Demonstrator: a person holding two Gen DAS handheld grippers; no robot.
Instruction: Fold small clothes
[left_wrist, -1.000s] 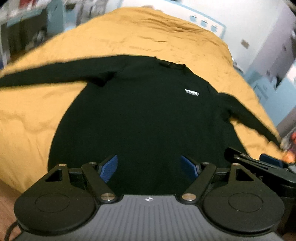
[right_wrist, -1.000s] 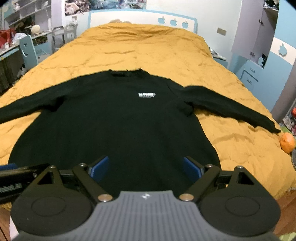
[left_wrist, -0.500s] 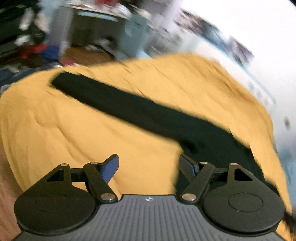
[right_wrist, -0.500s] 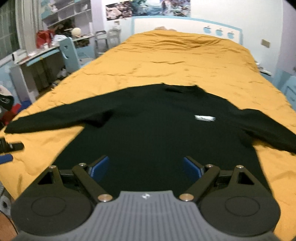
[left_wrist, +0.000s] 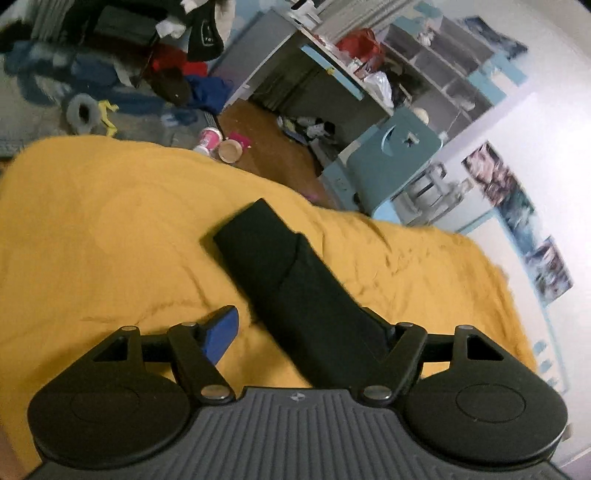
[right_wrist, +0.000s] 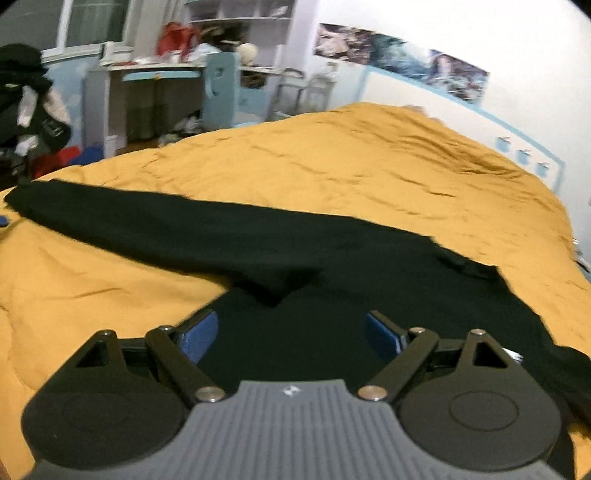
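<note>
A black long-sleeved top (right_wrist: 332, 266) lies spread flat on the mustard-yellow bed cover (right_wrist: 369, 162), one sleeve (left_wrist: 295, 280) stretched out toward the bed's edge. My left gripper (left_wrist: 303, 325) hovers over that sleeve, jaws wide apart, the cloth running between its blue pads (left_wrist: 219, 332) with the cuff end lying ahead. My right gripper (right_wrist: 291, 332) hangs over the body of the top near the armpit, jaws likewise spread and holding nothing. Beyond the bed stand a pale blue chair (left_wrist: 391, 162), a cluttered desk (right_wrist: 155, 74) and shelves.
</note>
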